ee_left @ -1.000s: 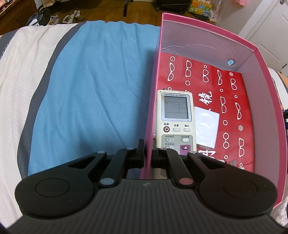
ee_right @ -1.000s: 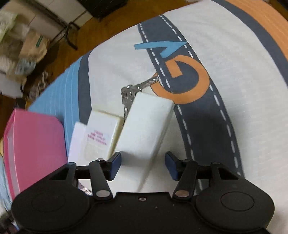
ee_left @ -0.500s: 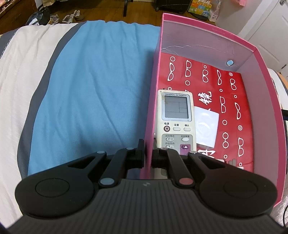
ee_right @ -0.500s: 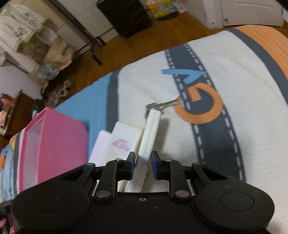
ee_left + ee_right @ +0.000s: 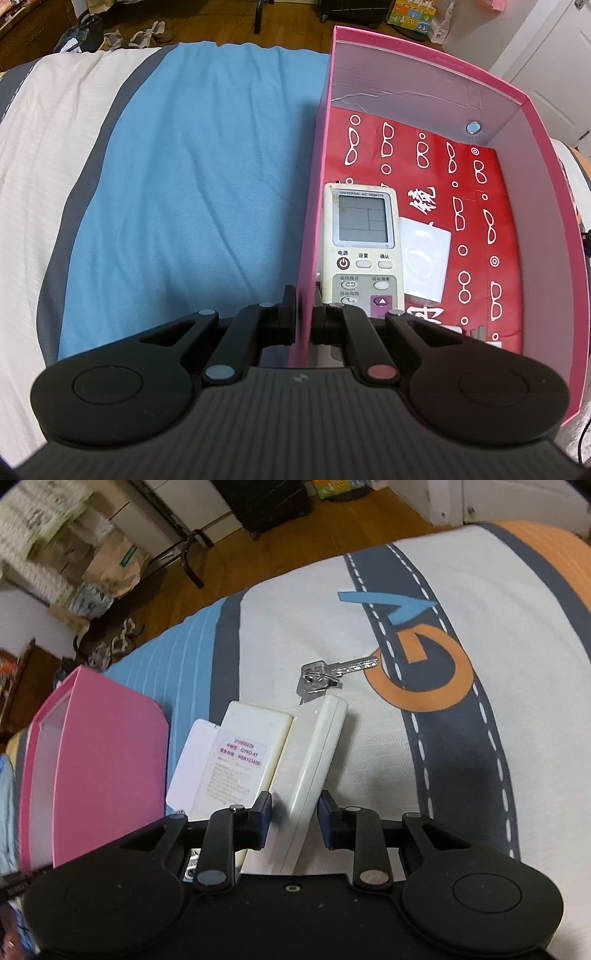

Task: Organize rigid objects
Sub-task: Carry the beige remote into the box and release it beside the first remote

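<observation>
My left gripper (image 5: pixel 303 314) is shut on the left wall of the pink box (image 5: pixel 314 184). Inside the box a beige A/C remote (image 5: pixel 364 251) and a white card (image 5: pixel 424 258) lie on a red glasses-print lining (image 5: pixel 476 206). In the right wrist view a white remote (image 5: pixel 317 746) stands tilted on its long edge between the jaws of my right gripper (image 5: pixel 294 812). Those jaws are opening: the right pad touches the remote and a gap shows at the left pad. A second remote (image 5: pixel 251 746) lies label side up beside it, on a white card (image 5: pixel 192 757).
A bunch of keys (image 5: pixel 321 675) lies on the bedsheet just beyond the white remote. The pink box (image 5: pixel 99 757) stands to the left of the remotes. Beyond the bed edge are a wooden floor, paper bags and a black case.
The right jaws closed on the white remote and it turned from flat onto its edge; since then the jaws have parted a little. The left gripper and the box have not moved.
</observation>
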### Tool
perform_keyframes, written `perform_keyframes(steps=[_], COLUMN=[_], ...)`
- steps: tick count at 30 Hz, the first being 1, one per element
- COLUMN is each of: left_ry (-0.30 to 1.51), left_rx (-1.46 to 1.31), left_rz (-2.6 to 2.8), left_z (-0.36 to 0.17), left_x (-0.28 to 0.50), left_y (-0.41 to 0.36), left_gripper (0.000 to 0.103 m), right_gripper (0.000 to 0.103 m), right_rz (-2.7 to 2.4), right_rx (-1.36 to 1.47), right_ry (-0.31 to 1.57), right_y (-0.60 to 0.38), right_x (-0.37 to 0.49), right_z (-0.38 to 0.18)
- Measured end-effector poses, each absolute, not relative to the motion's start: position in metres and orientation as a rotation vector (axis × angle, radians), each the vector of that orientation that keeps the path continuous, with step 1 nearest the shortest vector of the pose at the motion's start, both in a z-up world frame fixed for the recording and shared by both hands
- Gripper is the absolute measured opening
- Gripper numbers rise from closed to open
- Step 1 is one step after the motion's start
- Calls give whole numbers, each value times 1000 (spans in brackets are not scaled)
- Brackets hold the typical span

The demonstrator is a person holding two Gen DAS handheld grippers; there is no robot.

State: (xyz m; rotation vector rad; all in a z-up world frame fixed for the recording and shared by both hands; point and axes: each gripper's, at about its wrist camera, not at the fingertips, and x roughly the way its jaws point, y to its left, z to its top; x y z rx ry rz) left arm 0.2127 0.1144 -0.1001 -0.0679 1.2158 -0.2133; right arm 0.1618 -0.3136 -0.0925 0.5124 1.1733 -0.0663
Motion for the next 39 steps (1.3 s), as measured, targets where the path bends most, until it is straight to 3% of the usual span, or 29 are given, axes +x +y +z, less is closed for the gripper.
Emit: perform_keyframes(steps=[17, 23, 30, 39], left_ry=[1210, 1214, 1214, 1214], left_rx=[-57, -63, -62, -86], left_rz=[-210, -206, -204, -209], left_z=[-99, -98, -97, -97], left_x=[211, 211, 211, 210], left_y=[113, 114, 113, 118], left_gripper=[5, 5, 5, 5], right_gripper=[24, 21, 21, 21], right_rz=[-55, 4, 4, 285], right_rx=[206, 306, 194, 104], right_ry=[1096, 982, 859, 663], right_y=[-276, -281, -263, -178], right_x=[155, 117, 103, 63], right_z=[-74, -48, -25, 20])
